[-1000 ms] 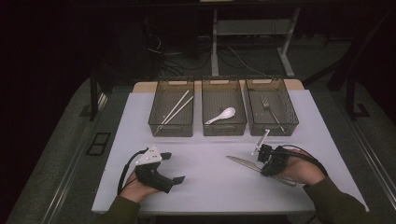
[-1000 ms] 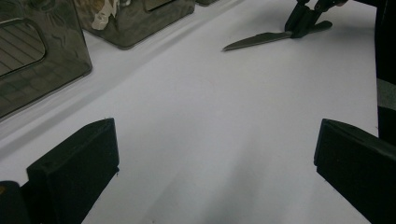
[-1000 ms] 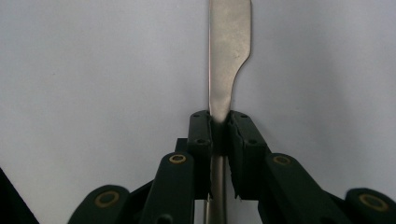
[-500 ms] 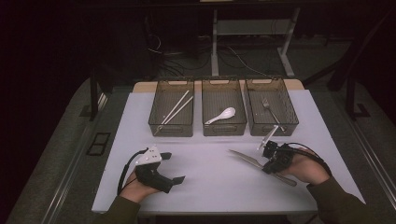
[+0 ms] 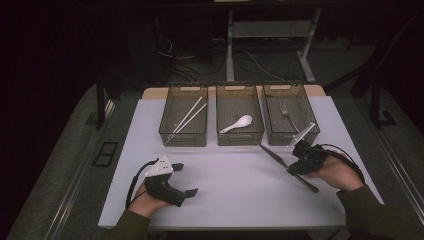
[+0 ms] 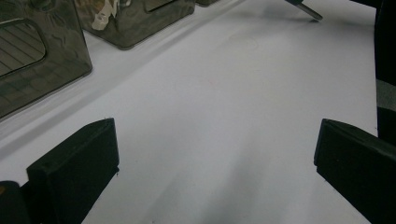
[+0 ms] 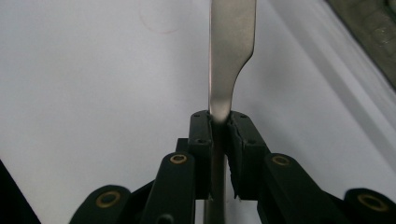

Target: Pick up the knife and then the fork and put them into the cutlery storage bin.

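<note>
— So, nearest to us in the high view, we hold the left gripper (image 5: 181,179) low over the white table (image 5: 235,195), close to the near edge, and the right gripper (image 5: 299,159) over the table's right part. What does the high view leave out?

— From above we see the right gripper clamped on the knife (image 5: 280,161), but not how. In the right gripper view the jaws stand nearly together, pinching the flat metal at the narrow neck where handle turns into blade, and the blade (image 7: 232,46) rises straight up out of the jaws, above the white tabletop.

— And the left one?

— The left gripper view gives us what the high view only hints at: both black jaws stand far apart at the picture's lower corners, with bare table between them and nothing held. Farther off in that same view we catch the knife's tip (image 6: 306,9) near the top edge.

— Which way does the knife point?

— In the high view its long axis runs on a diagonal: the dark handle end lies toward the near right, beside the hand, and the blade tip points away and to the left, toward the front of the bins. We cannot tell whether the tip touches the table.

— And beyond it?

— Three smoky bins in a row at the far side: the left bin (image 5: 170,131) holds chopsticks (image 5: 187,115), the middle bin (image 5: 240,138) a white spoon (image 5: 237,123), the right bin (image 5: 289,138) a fork (image 5: 287,113). The knife's tip sits just in front of the gap between middle and right bins.
</note>
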A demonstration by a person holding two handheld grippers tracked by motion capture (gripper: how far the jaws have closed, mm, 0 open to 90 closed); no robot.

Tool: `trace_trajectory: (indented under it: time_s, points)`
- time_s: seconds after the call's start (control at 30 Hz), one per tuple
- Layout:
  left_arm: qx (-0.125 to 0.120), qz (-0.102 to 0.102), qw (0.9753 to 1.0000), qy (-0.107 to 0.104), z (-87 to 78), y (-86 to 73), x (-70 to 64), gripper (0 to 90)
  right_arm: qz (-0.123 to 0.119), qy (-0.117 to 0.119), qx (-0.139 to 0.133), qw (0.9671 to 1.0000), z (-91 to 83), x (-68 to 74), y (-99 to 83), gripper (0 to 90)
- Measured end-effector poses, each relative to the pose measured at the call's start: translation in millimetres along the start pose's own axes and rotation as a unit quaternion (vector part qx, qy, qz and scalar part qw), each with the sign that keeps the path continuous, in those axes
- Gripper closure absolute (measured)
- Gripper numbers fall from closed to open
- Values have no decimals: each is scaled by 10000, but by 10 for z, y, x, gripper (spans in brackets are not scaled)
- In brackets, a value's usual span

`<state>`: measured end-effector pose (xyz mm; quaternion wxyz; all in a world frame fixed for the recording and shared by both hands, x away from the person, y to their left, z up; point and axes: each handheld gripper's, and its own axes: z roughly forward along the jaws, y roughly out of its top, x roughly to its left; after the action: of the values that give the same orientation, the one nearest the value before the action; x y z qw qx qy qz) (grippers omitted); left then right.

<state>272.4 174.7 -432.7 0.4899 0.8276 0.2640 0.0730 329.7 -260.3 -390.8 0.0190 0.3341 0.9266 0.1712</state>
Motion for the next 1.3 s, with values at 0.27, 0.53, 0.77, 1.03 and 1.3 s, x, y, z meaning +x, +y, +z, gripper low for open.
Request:
trace_trajectory:
  time_s: [0.27,0.53,0.77,1.03,1.3]
  points:
    - [4,1,10000,-3,3,-3,2,0,55,-47,-191,9998,-92,-63,0,799]
    - [32,10,10000,-13,8,1,1,0,218,-154,-526,9983,-309,-199,20,799]
    - [42,23,10000,-14,12,1,6,0,471,-219,-758,9958,-500,-386,94,798]
    - [27,24,10000,-36,18,3,1,0,740,-320,-962,9921,-659,-565,216,798]
    - [50,35,10000,-59,20,3,3,0,938,-381,-1092,9888,-745,-723,333,798]
